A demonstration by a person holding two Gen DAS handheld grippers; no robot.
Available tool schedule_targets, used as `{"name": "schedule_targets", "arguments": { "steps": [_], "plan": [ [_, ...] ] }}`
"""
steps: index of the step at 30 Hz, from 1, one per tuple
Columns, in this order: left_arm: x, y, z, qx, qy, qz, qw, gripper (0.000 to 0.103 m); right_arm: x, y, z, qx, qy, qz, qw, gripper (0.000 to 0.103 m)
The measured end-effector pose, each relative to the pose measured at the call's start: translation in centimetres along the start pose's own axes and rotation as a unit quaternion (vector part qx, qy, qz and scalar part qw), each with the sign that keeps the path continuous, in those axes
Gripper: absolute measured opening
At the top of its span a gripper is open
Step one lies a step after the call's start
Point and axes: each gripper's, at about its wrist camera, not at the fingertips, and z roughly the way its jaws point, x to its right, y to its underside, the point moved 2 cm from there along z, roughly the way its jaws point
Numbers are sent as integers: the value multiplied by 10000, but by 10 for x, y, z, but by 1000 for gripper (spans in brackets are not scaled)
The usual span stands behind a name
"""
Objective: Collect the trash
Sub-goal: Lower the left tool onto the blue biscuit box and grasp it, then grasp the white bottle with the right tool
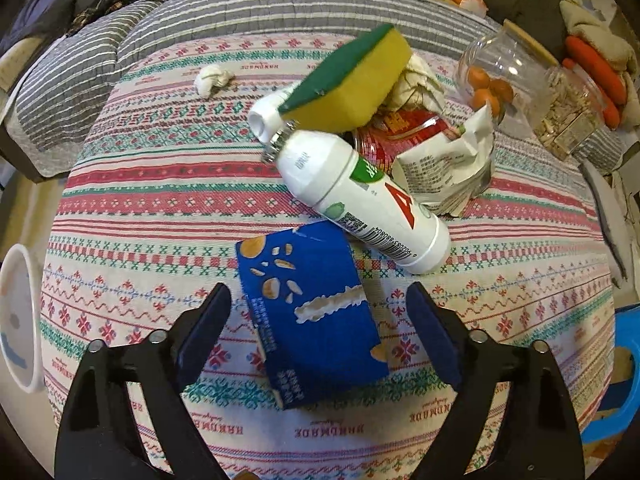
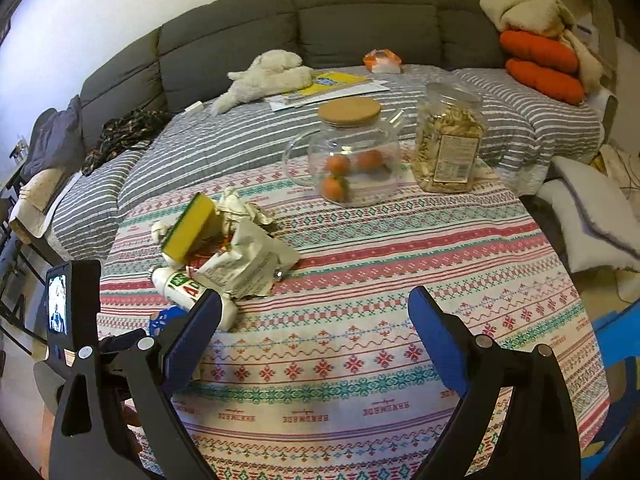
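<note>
We see the left gripper (image 1: 318, 312) pointing down at a round table under a patterned tablecloth (image 1: 160, 216), jaws standing apart with a blue carton (image 1: 308, 320) lying flat between them; the pads sit on either side of the carton and we see no contact. Just beyond the carton lies a white bottle (image 1: 360, 192) on its side, cap end toward the table's far side, its base end close to the carton's far corner. A yellow-and-green sponge (image 1: 352, 80) leans over the bottle's neck, and behind it sit crumpled paper (image 1: 416, 84), a red wrapper (image 1: 400, 128) and a torn printed paper bag (image 1: 444, 168), all bunched together. 1 small white paper wad (image 1: 212, 78) lies apart, further left on the cloth. In the right wrist view, the right gripper (image 2: 314, 312) hovers with jaws apart over bare cloth, nothing between them; the trash pile is up and left of it. Far side of the table: a glass jar (image 2: 344, 160) with a cork lid holding 3 oranges, and just beside it a clear plastic jar (image 2: 448, 140) of dried snacks. A white bin rim (image 1: 18, 316) shows at the left edge in the left wrist view, off the table. A grey sofa (image 2: 320, 12) with a striped cover stands behind.
</note>
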Motion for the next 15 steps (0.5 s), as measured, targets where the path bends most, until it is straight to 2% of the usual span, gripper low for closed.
{"name": "schedule_targets", "arguments": {
  "steps": [3,6,12,15],
  "plan": [
    [0,0,7,-98,-68,28,9999,76,1,-1,7,-63,50,-37,10000,91],
    [-3,0,8,-81,-174,96,9998,63,-3,-1,15,-132,144,-155,9997,91],
    [-10,3,1,-102,-7,134,9999,61,-24,2,37,-277,202,-506,9981,91],
    [-15,5,-10,-11,-101,245,9996,61,-38,3,47,-239,229,-748,9967,91]
  ]
}}
